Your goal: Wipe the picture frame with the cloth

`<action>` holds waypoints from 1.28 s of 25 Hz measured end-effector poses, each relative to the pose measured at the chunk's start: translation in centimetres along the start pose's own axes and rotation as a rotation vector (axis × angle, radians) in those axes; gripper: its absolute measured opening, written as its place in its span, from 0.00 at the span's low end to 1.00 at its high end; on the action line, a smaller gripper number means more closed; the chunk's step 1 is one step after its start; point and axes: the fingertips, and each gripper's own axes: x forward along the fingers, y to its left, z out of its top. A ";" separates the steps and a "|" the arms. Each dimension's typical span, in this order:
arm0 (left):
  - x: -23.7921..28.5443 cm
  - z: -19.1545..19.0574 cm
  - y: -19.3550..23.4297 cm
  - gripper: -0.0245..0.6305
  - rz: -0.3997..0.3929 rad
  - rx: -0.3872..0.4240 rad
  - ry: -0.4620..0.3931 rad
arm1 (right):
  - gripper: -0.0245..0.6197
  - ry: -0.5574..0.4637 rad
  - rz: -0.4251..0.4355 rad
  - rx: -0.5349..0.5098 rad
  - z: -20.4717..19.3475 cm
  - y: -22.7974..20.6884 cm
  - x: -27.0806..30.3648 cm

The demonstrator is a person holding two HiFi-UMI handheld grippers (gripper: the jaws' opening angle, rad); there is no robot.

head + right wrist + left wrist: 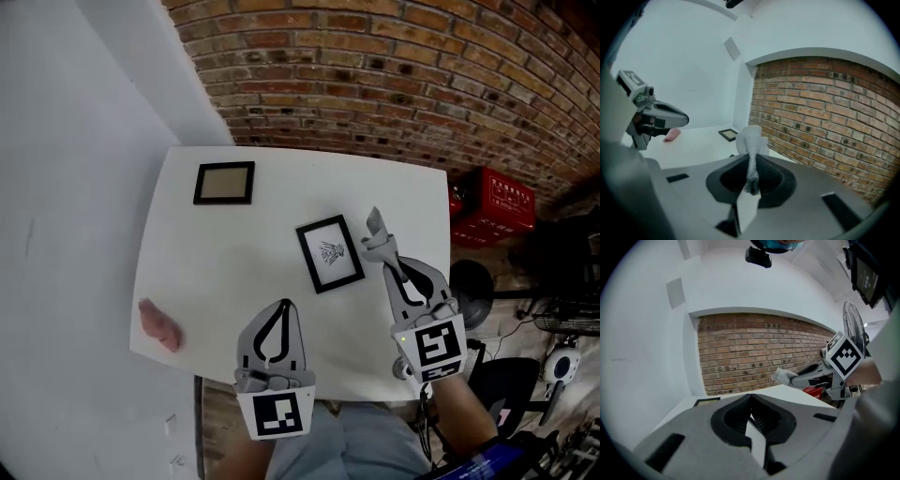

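A black picture frame (330,253) with a small drawing lies flat and tilted on the white table (234,262). My right gripper (378,240) sits just right of that frame, shut on a pale grey cloth (374,222) that sticks up past its tips. In the right gripper view the cloth (751,139) rises from between the closed jaws. My left gripper (285,304) is shut and holds nothing, near the table's front edge, below and left of the frame. The left gripper view shows the right gripper (800,378) with the cloth (783,376) at its tip.
A second black frame (225,183) with a beige picture lies at the table's far left. A pink cloth (159,324) rests at the near left corner. A brick wall (394,84) runs behind, a white wall is at left, and a red crate (492,206) stands right of the table.
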 end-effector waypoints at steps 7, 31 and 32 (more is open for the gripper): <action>3.9 -2.3 2.5 0.05 -0.029 0.005 0.046 | 0.10 0.085 0.054 -0.160 -1.2 -0.4 6.8; 9.7 -9.0 4.0 0.05 -0.117 -0.043 0.171 | 0.09 0.285 0.306 -0.372 -7.5 1.7 18.1; 9.5 -9.1 4.0 0.05 -0.115 -0.046 0.174 | 0.09 0.289 0.311 -0.375 -7.5 1.7 18.0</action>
